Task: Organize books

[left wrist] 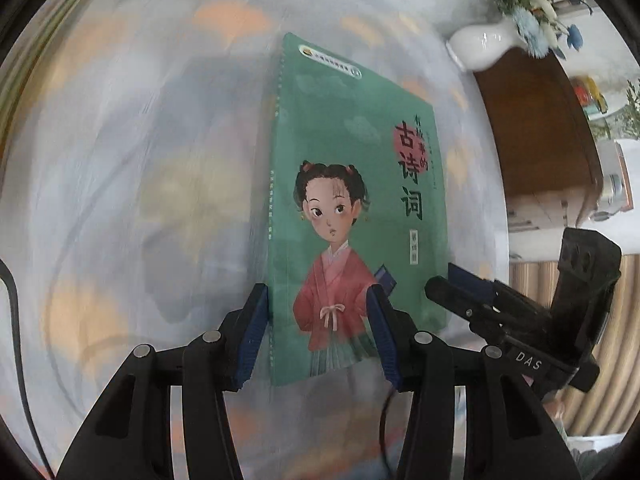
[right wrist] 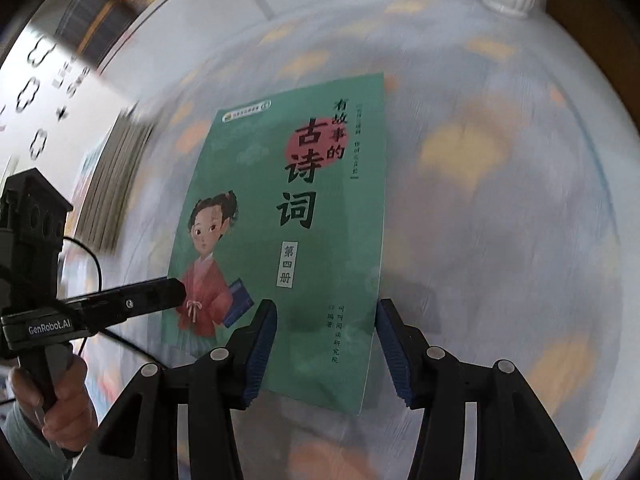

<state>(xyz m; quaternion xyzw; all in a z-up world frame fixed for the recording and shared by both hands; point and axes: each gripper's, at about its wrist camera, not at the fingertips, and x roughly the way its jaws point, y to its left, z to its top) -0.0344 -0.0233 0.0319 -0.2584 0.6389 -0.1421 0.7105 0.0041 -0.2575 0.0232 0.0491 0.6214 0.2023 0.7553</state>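
Left wrist view: the cloth is smeared by motion blur and its pattern is hard to make out. A green book is seen lying flat on it, cover up, with "古诗词" read on the cover; the small print is not legible. The left gripper is spread, its left pad at the book's spine edge and its right pad over the cover; contact cannot be told. The right gripper is seen at the book's right edge, marked "DAS"; its jaws are not resolved here. A white vase with flowers is cut off at the top right.

Right wrist view: the book is shown with "有故事的古诗词" and "第四册". The right gripper is spread, straddling the book's lower right corner, nothing pinched. The left gripper is labelled "GenRobot.AI" and held by a hand, partly cut off. Stacked books at left are blurred.
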